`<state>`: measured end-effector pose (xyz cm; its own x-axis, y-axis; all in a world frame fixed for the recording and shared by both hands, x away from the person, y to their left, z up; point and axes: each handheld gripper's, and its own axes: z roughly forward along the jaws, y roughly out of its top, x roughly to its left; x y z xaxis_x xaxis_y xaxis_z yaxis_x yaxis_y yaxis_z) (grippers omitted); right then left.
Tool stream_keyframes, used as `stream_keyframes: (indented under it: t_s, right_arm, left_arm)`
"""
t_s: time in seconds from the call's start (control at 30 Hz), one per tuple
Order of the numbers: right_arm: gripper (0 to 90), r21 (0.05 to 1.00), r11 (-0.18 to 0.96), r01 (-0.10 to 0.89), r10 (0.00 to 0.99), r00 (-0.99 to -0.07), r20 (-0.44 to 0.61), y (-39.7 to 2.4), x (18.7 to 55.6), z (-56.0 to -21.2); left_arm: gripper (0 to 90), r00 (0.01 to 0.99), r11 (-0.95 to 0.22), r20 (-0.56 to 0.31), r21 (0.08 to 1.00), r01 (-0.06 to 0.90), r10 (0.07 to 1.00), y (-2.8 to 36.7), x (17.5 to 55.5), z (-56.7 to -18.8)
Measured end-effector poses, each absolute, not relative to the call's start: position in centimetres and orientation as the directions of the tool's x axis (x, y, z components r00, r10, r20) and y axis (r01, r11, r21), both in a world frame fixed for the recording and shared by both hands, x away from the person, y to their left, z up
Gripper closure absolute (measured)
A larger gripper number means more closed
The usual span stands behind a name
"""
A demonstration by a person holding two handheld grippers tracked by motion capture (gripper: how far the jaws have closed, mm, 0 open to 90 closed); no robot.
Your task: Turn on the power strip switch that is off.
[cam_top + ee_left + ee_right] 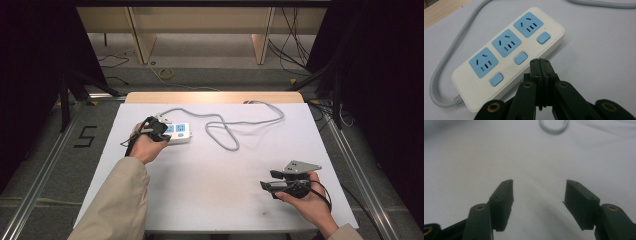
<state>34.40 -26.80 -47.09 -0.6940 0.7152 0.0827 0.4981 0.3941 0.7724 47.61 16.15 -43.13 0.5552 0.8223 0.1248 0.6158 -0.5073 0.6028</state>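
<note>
On the white surface [220, 200], the left hand-held gripper [540, 65], jaws pressed together, hovers by a power strip [509, 57] with three red lights glowing; the right hand-held gripper [537, 200] waits spread apart, nothing plugged in yet.

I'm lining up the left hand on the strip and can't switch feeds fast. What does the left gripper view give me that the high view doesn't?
Left gripper view: the power strip's three blue sockets, three blue switches with a small red light beside each, and the left gripper's jaws pressed shut, tips just off the strip's near edge by the middle switch.

High view: the right gripper, jaws apart, held over the white table at the near right, and the grey cord looping toward the far edge.

Both: the strip, part of its cord, the left gripper, the white tabletop.
</note>
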Motion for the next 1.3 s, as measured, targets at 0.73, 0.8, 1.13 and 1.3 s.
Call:
stream_keyframes:
  t_s: [0.73,0.8,1.13,1.3]
  right_arm:
    - [40.8,0.772,0.395,0.498,0.715,-0.694,0.082,-26.8,34.4,-47.1]
    - [40.8,0.772,0.395,0.498,0.715,-0.694,0.082,-26.8,34.4,-47.1]
    - [40.8,0.772,0.396,0.498,0.714,-0.695,0.082,-26.8,34.4,-47.1]
    - [40.8,0.772,0.395,0.498,0.714,-0.695,0.082,-26.8,34.4,-47.1]
  left_arm:
    - [89.8,0.556,-0.511,0.125,0.592,0.623,0.822,15.4,49.0,-43.2]
    - [89.8,0.557,-0.514,0.128,0.591,0.622,0.82,15.3,49.2,-43.2]
    - [89.8,0.568,-0.531,0.145,0.59,0.608,0.81,14.7,49.7,-42.6]
    - [89.8,0.569,-0.531,0.141,0.588,0.61,0.81,14.5,50.0,-42.8]
